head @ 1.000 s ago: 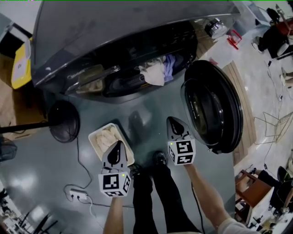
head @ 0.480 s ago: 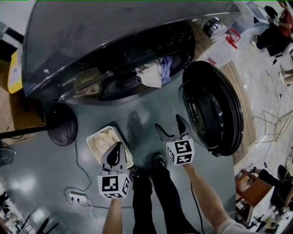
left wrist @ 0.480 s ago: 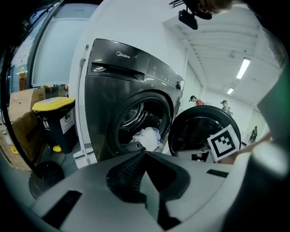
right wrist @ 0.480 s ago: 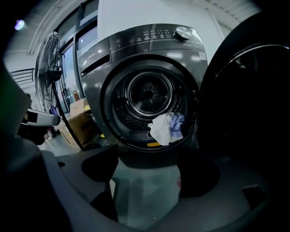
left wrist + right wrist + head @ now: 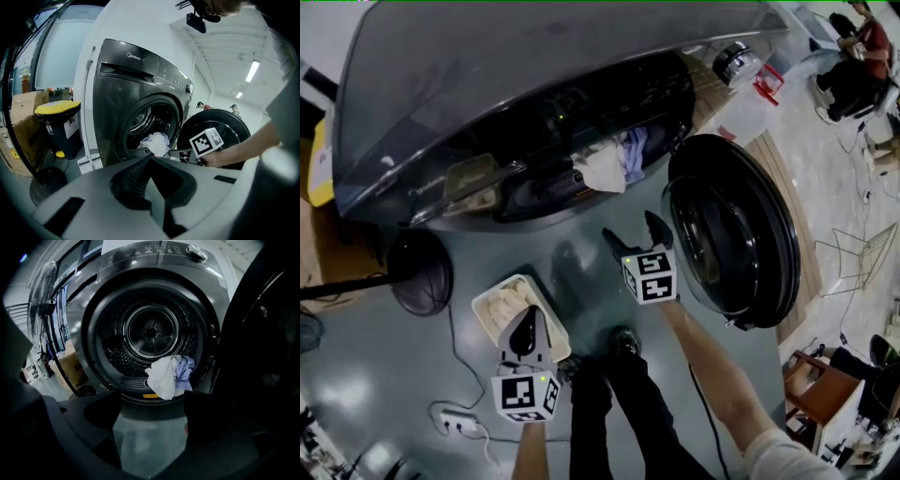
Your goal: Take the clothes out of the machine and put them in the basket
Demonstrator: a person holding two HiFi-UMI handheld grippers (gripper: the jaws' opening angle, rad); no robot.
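- Clothes (image 5: pixel 168 376), one white and one lilac, hang over the near lip of the machine (image 5: pixel 534 56); its door (image 5: pixel 741 234) is swung right
- Right claw (image 5: pixel 631 230) has just been opening, with nothing between its jaws, and points at them: the reaching step
- Left claw (image 5: pixel 525 330) is clenched empty above the basket (image 5: pixel 487 305)
- Next, likely: push in and pinch the white cloth

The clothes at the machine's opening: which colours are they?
The clothes are white and pale lilac, clearest in the right gripper view.

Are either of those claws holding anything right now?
No. The right gripper has just been opening its jaws, nothing between them; the left gripper is shut and empty.
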